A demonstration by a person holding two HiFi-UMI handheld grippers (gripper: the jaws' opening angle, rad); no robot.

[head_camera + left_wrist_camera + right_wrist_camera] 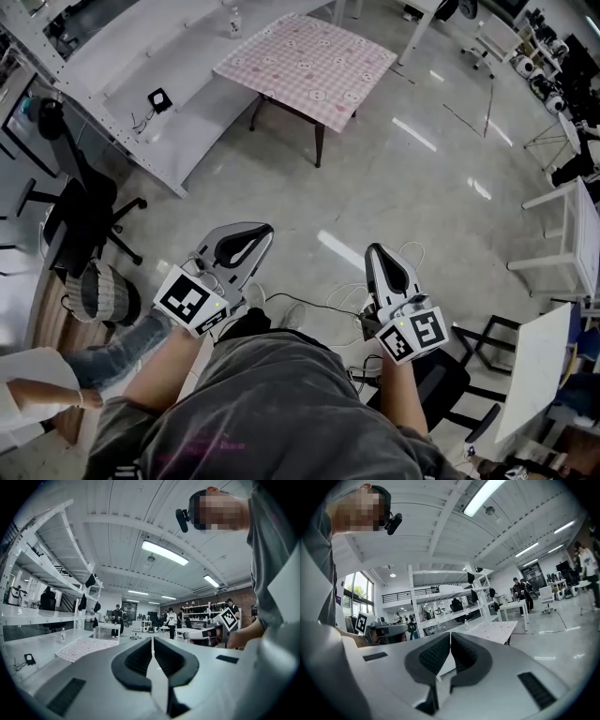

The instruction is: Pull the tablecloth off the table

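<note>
1. The person is holding the left gripper (265, 232) low at waist level, its jaws pressing together on nothing.
2. The right gripper (376, 249) is hanging alongside, jaws likewise closed and empty.
3. The pink checked tablecloth (309, 58) is lying spread over the table (319, 147), well apart from both.

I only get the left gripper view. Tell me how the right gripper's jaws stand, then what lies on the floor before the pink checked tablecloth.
Observer: The right gripper has its jaws together, with nothing between them.
Operator: Now the floor.
Observer: In the head view, thin black cables lie by the person's feet.
Operator: Describe how the cloth sits.
Observer: The pink checked tablecloth hangs over the near edges of the small dark-legged table.
</note>
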